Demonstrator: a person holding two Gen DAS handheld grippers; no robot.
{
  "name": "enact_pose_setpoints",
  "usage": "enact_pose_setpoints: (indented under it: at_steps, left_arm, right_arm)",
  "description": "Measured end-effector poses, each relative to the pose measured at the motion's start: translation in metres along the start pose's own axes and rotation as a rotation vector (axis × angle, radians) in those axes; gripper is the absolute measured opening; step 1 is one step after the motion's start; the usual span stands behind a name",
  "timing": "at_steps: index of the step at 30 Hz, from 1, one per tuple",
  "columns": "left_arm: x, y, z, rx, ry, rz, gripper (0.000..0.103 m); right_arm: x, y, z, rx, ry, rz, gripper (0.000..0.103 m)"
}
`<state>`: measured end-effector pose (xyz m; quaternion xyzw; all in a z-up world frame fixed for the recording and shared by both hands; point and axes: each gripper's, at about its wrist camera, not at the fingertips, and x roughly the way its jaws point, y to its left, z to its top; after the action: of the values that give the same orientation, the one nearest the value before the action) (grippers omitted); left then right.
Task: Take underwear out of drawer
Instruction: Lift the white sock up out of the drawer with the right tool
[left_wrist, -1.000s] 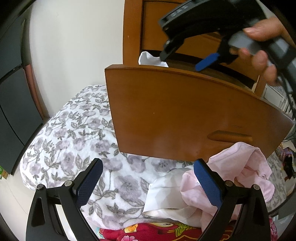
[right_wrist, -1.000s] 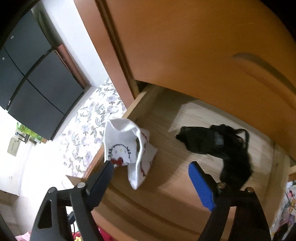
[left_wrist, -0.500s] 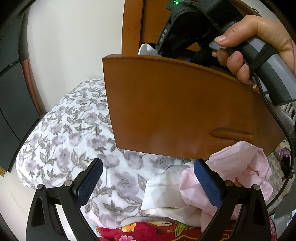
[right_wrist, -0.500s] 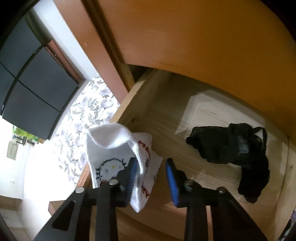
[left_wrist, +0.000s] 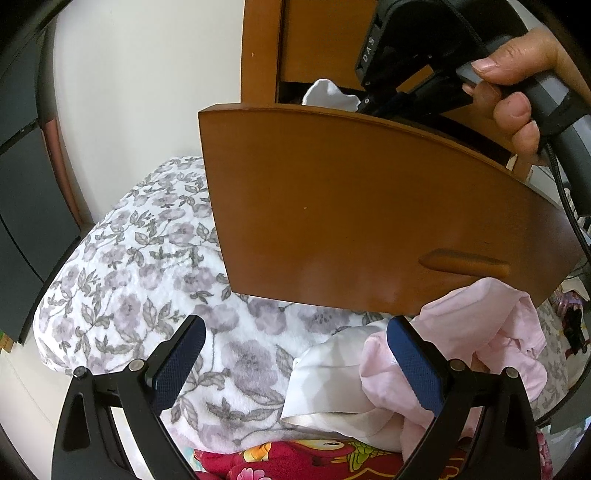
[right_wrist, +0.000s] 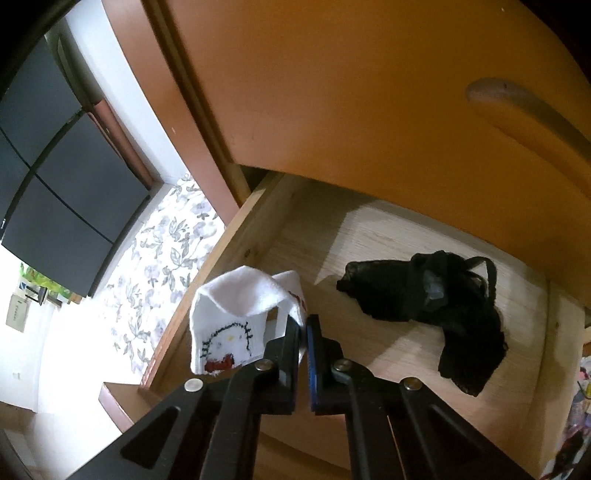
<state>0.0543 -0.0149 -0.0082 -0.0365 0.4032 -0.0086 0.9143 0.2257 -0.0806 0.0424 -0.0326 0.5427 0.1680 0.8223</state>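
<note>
In the right wrist view, white underwear with a cartoon cat print (right_wrist: 229, 317) is lifted at the left end of the open wooden drawer (right_wrist: 369, 240), and my right gripper (right_wrist: 303, 325) is shut on its edge. Black underwear (right_wrist: 424, 299) lies on the drawer floor to the right. From the left wrist view, the white underwear (left_wrist: 330, 95) peeks above the drawer front (left_wrist: 369, 221), with a hand holding the right gripper's body (left_wrist: 402, 55) over it. My left gripper (left_wrist: 295, 354) hangs open below the drawer front, holding nothing.
A floral blanket (left_wrist: 140, 266) covers the bed under the drawer. Pink clothing (left_wrist: 472, 347) and white cloth (left_wrist: 332, 384) lie by the left gripper's right finger. A closed upper drawer front (right_wrist: 369, 92) overhangs the open drawer. Dark cabinet panels (right_wrist: 55, 184) stand at the left.
My right gripper dropped onto the white underwear and its jaws went from wide open to shut on the cloth, which now stands pulled up. The left gripper stayed put.
</note>
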Motion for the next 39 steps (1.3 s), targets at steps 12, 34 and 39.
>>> enact_pose_setpoints:
  at_steps: [12,34,39]
  left_arm:
    - [0.002,0.005,0.0,-0.018,0.013,-0.002,0.099]
    - [-0.018,-0.007,-0.003,0.041,-0.088,0.077,0.099]
    - [-0.024,-0.014,-0.004,0.079,-0.123,0.096,0.099]
  right_arm:
    - [-0.041,0.003,-0.012,0.0,-0.137,0.007,0.003]
    - [-0.229,-0.034,-0.117,0.11,-0.502,0.1,0.003]
    - [-0.254,-0.045,-0.15,0.155,-0.564,0.107,0.003]
